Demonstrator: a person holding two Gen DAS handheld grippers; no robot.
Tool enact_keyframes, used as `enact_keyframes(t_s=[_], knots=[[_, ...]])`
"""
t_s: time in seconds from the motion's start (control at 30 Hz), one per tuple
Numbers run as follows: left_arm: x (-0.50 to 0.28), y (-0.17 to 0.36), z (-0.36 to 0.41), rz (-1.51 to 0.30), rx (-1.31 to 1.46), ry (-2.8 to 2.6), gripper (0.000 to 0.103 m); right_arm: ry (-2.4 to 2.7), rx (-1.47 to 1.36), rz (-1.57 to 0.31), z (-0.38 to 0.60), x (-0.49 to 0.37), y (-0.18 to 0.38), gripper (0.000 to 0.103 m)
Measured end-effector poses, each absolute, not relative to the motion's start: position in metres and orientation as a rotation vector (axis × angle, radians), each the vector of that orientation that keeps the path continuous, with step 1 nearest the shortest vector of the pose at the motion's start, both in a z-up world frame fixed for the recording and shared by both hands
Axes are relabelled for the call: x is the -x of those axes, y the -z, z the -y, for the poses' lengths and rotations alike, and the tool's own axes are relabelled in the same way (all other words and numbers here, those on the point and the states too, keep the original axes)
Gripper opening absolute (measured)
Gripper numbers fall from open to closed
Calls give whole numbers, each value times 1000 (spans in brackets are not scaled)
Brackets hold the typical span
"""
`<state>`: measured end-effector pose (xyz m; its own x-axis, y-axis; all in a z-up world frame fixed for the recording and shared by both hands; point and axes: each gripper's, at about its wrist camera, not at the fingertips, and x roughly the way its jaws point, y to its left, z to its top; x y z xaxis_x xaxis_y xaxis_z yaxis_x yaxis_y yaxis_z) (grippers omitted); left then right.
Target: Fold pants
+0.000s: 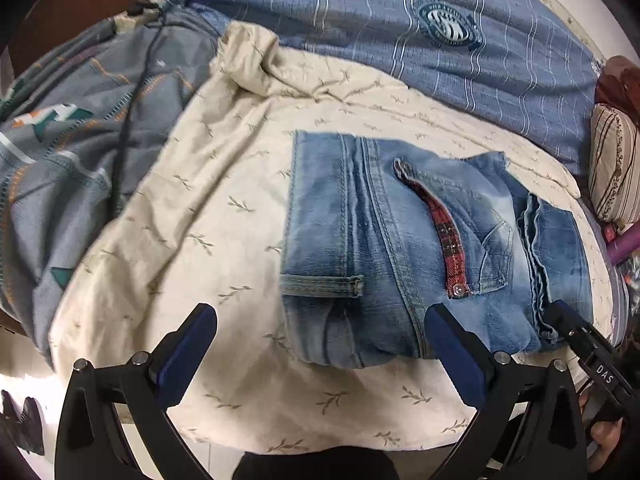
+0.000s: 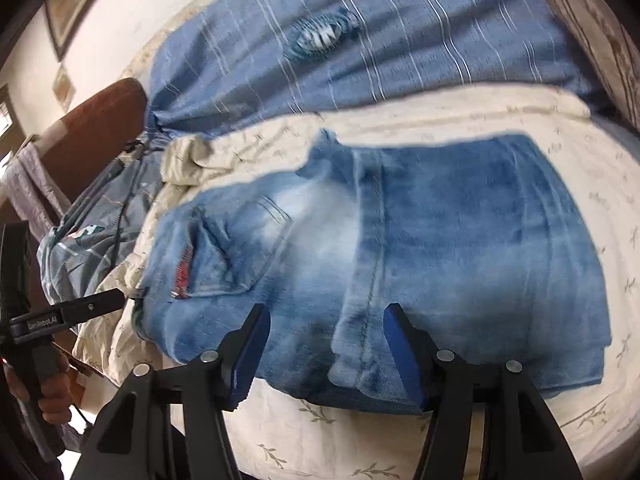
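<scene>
Grippers (image 1: 320, 344) (image 2: 326, 344) both open — hovering over folded jeans (image 1: 400, 240).

The folded jeans (image 1: 400, 248) lie on a leaf-print sheet (image 1: 208, 240) spread over the bed. Behind them, toward 12 o'clock, a striped blanket (image 1: 400, 20) lies across the bed. At 9 o'clock a patterned quilt (image 1: 72, 152) lies beside the sheet, with a cable (image 1: 136, 100) running over it. At 3 o'clock a striped pillow (image 1: 614, 168) sits at the bed's edge.
</scene>
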<state>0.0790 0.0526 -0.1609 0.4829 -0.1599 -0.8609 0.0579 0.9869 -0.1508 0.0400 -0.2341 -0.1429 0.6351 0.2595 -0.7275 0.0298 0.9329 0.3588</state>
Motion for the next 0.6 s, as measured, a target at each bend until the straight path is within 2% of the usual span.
enact_keyframes(t_s=[0.23,0.4,0.6], knots=[[-89,180,-35,-1104,95,117,103,-118,-421,-901,247,-41,148,63],[-86,173,-17,-1056,0,90,103,-95,-441,-814,256,-34,134,63],[-86,164,-2,-1006,-88,78,103,-81,-480,-824,261,-37,135,63]])
